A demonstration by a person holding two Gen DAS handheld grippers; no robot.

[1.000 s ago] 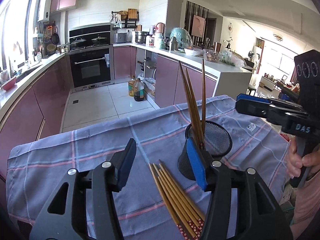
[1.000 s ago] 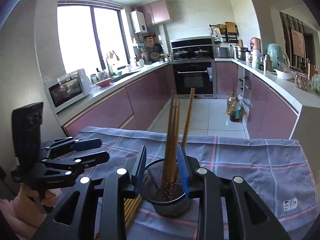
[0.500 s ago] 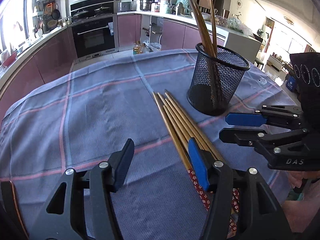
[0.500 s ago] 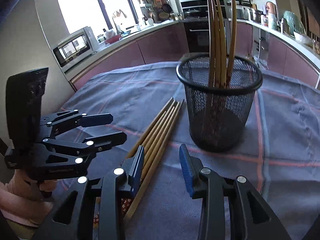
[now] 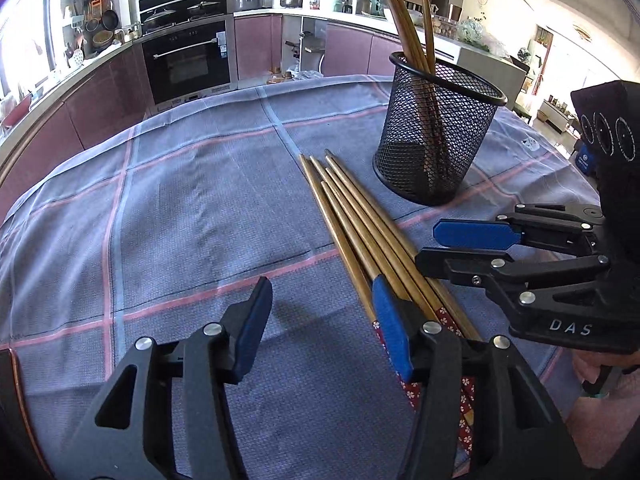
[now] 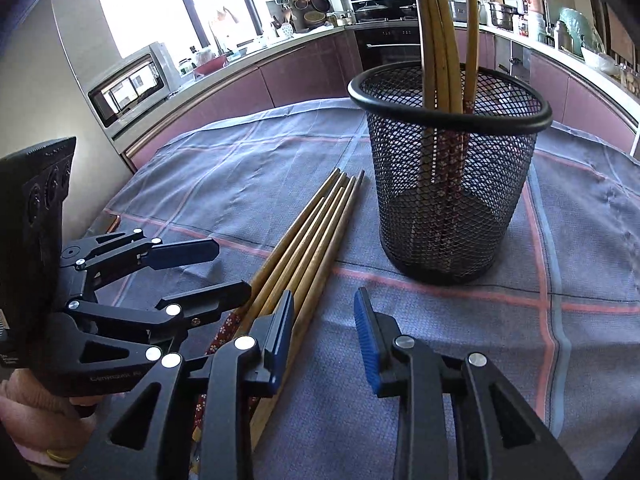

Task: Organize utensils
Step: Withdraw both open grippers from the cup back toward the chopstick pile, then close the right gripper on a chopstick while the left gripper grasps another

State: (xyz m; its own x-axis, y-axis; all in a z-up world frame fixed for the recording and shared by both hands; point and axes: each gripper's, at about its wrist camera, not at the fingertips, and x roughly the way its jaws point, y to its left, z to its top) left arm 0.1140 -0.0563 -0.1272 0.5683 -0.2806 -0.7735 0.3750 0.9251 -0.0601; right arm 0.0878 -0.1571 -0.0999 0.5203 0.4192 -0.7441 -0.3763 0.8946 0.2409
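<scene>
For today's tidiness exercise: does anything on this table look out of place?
Yes. Loose chopsticks lie flat on the checked cloth beside the mesh holder, while others already stand upright inside it. Nothing looks spilled or damaged.

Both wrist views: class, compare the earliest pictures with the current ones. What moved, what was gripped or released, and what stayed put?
Both grippers came down from above the mesh holder to the loose chopsticks on the cloth. The left gripper and right gripper are closing slightly, yet nothing is held and nothing was let go. The loose chopsticks, the holder and the chopsticks standing in it stayed where they were.
</scene>
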